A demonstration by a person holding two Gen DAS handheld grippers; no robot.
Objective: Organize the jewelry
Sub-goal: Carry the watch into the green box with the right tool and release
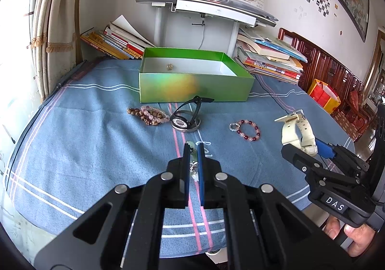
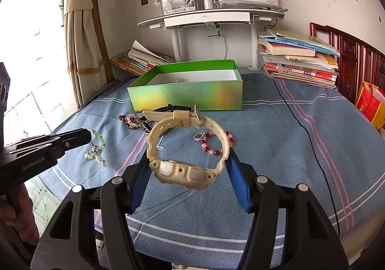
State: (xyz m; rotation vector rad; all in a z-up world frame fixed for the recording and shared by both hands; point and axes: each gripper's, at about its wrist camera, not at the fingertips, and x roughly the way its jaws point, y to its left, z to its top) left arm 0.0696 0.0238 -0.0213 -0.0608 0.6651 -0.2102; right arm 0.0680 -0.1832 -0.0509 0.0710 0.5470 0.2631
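My right gripper (image 2: 189,157) is shut on a cream watch (image 2: 187,149), its blue pads pressing the strap from both sides and holding it off the blue cloth; the same watch (image 1: 298,132) and right gripper (image 1: 303,152) show at the right of the left wrist view. My left gripper (image 1: 193,147) is shut on a pale green bead bracelet (image 2: 96,149), which lies partly on the cloth. Behind stands an open green box (image 1: 195,87) with a small gold piece (image 1: 170,67) inside. In front of it lie brown and pink bead bracelets (image 1: 149,114), a black watch (image 1: 185,120) and a red bead bracelet (image 1: 247,130).
Stacks of books (image 1: 272,60) flank a white shelf stand (image 1: 204,7) behind the box. A black cable (image 2: 308,135) runs across the cloth on the right. A red and yellow bag (image 2: 370,106) sits past the right edge, and a curtain (image 2: 81,29) hangs at the left.
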